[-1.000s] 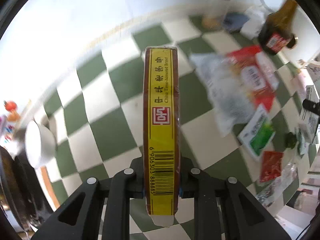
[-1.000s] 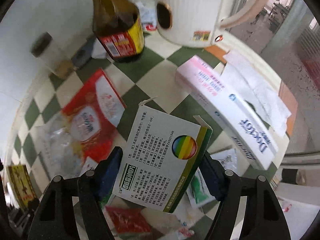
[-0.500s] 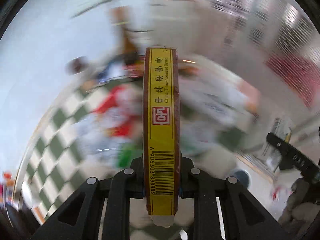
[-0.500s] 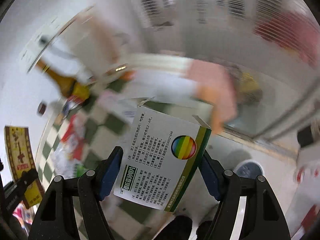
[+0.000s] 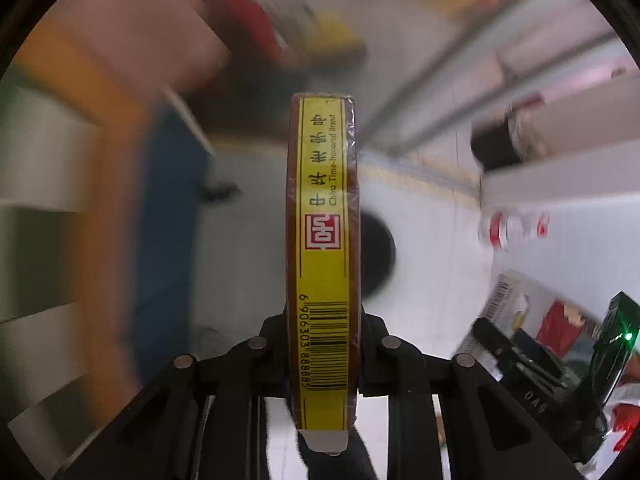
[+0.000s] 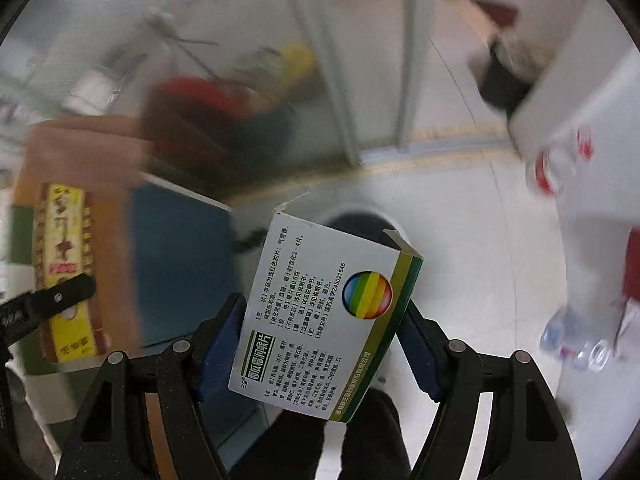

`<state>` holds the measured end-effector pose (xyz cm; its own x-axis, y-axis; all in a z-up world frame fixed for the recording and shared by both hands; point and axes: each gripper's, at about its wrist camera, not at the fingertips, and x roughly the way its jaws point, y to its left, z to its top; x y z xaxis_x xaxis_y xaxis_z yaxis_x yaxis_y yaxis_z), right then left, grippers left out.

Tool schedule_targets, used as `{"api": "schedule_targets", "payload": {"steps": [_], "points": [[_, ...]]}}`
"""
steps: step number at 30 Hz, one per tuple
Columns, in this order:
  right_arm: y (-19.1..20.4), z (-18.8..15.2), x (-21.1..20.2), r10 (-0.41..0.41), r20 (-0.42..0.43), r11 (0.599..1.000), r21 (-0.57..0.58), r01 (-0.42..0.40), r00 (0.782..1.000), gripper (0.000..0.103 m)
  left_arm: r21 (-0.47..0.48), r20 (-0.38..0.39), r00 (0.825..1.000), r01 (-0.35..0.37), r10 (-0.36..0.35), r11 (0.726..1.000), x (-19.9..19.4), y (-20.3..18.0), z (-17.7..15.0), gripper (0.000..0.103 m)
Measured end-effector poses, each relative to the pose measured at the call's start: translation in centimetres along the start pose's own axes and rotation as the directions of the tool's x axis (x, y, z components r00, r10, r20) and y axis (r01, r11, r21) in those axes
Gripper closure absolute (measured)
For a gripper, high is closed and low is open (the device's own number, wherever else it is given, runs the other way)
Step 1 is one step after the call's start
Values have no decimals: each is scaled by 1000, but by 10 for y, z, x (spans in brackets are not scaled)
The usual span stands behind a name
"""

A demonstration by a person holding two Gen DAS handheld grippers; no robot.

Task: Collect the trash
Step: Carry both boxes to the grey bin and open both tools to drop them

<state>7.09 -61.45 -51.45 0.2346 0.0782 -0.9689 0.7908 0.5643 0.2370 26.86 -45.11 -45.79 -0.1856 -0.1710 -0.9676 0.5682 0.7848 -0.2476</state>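
Left gripper (image 5: 322, 354): the jaws stand narrow and clamp a thin yellow box (image 5: 322, 240) by its two broad brown faces. The box stands edge-on between the pads and reaches well past the fingertips. Its yellow edge carries Chinese characters, the line "China Time-honored Brand", a red square seal mark and a barcode numbered 6 906303 888885. A white flap shows at its near end. In the right wrist view the same box (image 6: 64, 272) appears at the left, with its yellow, red and brown face turned to the camera; the print there is blurred.

Right gripper (image 6: 322, 344): the jaws stand wide and grip a white carton (image 6: 320, 320) across its width, one blue pad (image 6: 218, 336) on each side. The carton sits tilted, with its far-end flaps open. The face shows small Chinese text in black, a green name panel, a rainbow-striped disc, a green and olive border and the number Z45021646.

Both held items hang above a pale floor (image 6: 460, 248). A dark round opening (image 5: 376, 256), blurred, lies on the floor directly behind both items. A blue panel (image 6: 176, 264) stands to the left. The surroundings are too smeared to read.
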Motion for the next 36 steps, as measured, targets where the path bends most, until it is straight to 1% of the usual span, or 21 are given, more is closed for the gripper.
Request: {"api": "schedule_targets", "payload": {"steps": [2, 3, 6, 7, 9, 11, 13, 14, 16, 17, 18, 19, 20, 22, 23, 24, 26, 27, 29, 31, 36], "points": [[-35, 4, 59, 17, -43, 999, 39, -16, 999, 27, 19, -94, 995, 24, -22, 1000, 79, -1, 14, 85], [-51, 7, 93, 33, -62, 998, 62, -29, 998, 27, 30, -127, 991, 33, -29, 999, 108, 1, 19, 85], [-83, 13, 165, 57, -93, 994, 100, -47, 994, 27, 54, -201, 979, 32, -20, 998, 183, -5, 31, 85], [-91, 13, 180, 63, -96, 993, 105, -53, 993, 27, 56, -218, 976, 33, -20, 998, 205, -4, 36, 85], [-103, 20, 222, 76, -108, 992, 111, -64, 991, 27, 63, -245, 969, 34, -18, 997, 234, -14, 39, 85], [-110, 26, 249, 88, -113, 991, 107, -76, 990, 27, 73, -267, 963, 46, -25, 996, 259, -15, 43, 85], [-114, 28, 273, 85, -121, 993, 92, -74, 989, 27, 94, -267, 963, 48, -21, 994, 273, -26, 48, 84], [-115, 29, 281, 88, -127, 993, 87, -77, 988, 27, 121, -261, 965, 36, -4, 992, 278, -26, 50, 83], [-119, 31, 295, 81, -135, 995, 72, -72, 987, 26, 149, -236, 972, 20, 16, 989, 279, -34, 51, 64], [-120, 27, 296, 68, -135, 996, 59, -60, 988, 24, 151, -222, 975, 14, 20, 988, 282, -39, 49, 33], [-121, 27, 298, 56, -135, 998, 49, -50, 989, 12, 153, -208, 978, 10, 23, 988, 283, -42, 48, 7], [-122, 28, 299, 32, -129, 999, 40, -27, 991, 4, 154, -190, 981, -1, 31, 988, 284, -42, 47, 3], [-122, 29, 298, 20, -121, 999, 35, -16, 992, 0, 160, -159, 986, -28, 54, 987, 275, -40, 46, 3], [-123, 29, 294, -15, -108, 999, 29, 18, 994, 0, 170, -108, 989, -77, 96, 982, 290, -30, 46, 2], [-124, 29, 289, -40, -95, 999, 26, 42, 995, 0, 177, -73, 989, -117, 131, 977, 280, -29, 43, 2], [-124, 28, 285, -50, -89, 998, 25, 52, 995, 0, 182, -49, 987, -140, 151, 973, 284, -27, 43, 2], [-123, 26, 270, -84, -66, 996, 21, 85, 994, 0, 205, 32, 976, -218, 216, 954, 268, -28, 38, 2], [-122, 23, 261, -97, -56, 995, 16, 98, 994, 0, 210, 56, 970, -242, 236, 947, 265, -27, 35, 2], [-118, 21, 242, -131, -35, 991, 6, 131, 991, 0, 217, 121, 950, -308, 288, 926, 249, -27, 29, 2], [-111, 16, 221, -164, -14, 986, -9, 164, 986, 0, 217, 145, 939, -336, 310, 916, 237, -26, 23, 2], [-98, 7, 175, -200, 20, 980, -13, 201, 980, 0, 197, 152, 942, -325, 299, 925, 198, -30, 6, 2]]}}
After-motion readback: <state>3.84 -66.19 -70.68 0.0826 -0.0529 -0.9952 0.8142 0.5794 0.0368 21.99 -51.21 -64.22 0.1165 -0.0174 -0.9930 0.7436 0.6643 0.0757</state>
